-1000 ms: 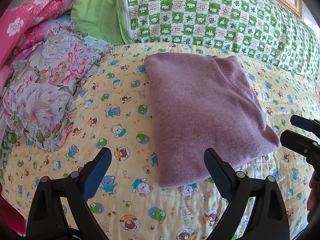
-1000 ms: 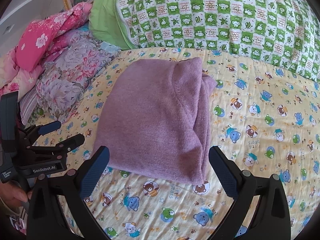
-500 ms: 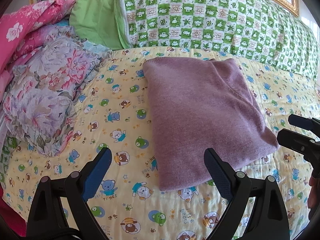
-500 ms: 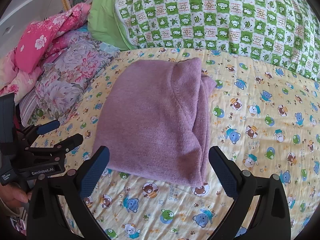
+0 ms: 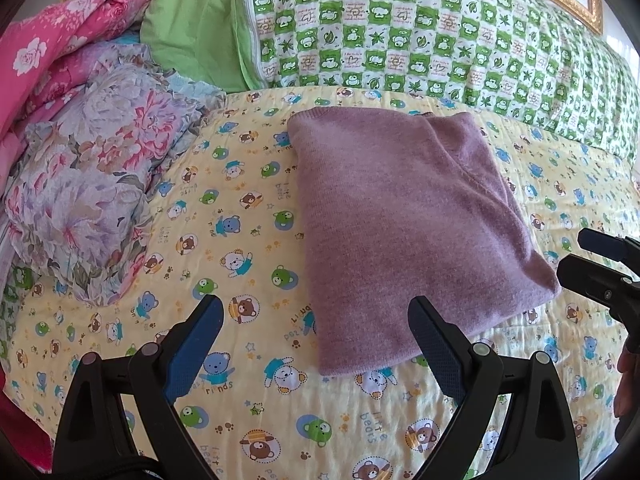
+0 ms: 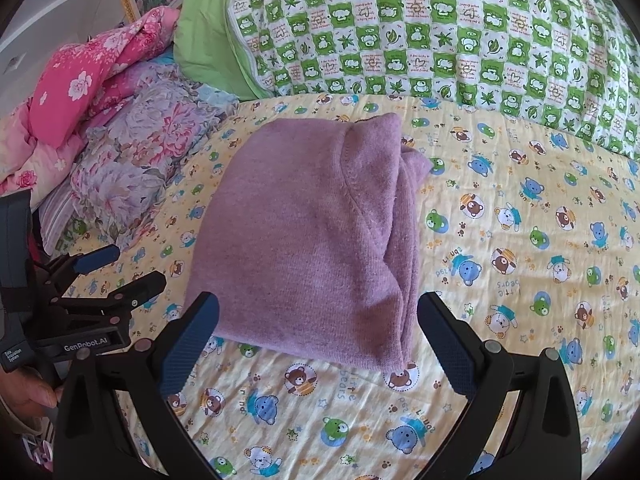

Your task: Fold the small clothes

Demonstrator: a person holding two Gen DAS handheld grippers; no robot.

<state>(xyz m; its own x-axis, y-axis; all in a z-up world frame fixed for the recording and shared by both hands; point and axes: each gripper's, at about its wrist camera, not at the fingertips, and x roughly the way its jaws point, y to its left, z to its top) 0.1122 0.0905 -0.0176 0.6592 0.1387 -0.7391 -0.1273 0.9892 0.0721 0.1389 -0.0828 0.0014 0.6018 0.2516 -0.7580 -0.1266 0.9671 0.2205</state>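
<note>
Folded sweater [image 5: 404, 232] lies flat on bedsheet [image 5: 248, 240]. Left gripper [image 5: 316, 320] and right gripper [image 6: 318, 316] hover near it, jaws spread, holding nothing.

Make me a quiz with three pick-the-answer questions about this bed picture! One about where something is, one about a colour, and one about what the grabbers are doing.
1. Where is the folded sweater lying?
A. on the yellow bear-print sheet
B. on the green checked pillow
C. on the floor

2. What colour is the sweater?
A. blue
B. purple
C. orange

3. What is the right hand-held gripper doing?
A. squeezing the sweater
B. shut on nothing
C. open, holding nothing

Answers:
1 A, bear prints show all around the sweater's edges.
2 B, the knit is a dusty purple in both views.
3 C, its fingers stand wide apart with no cloth between them; the left hand-held gripper is open too.
</note>
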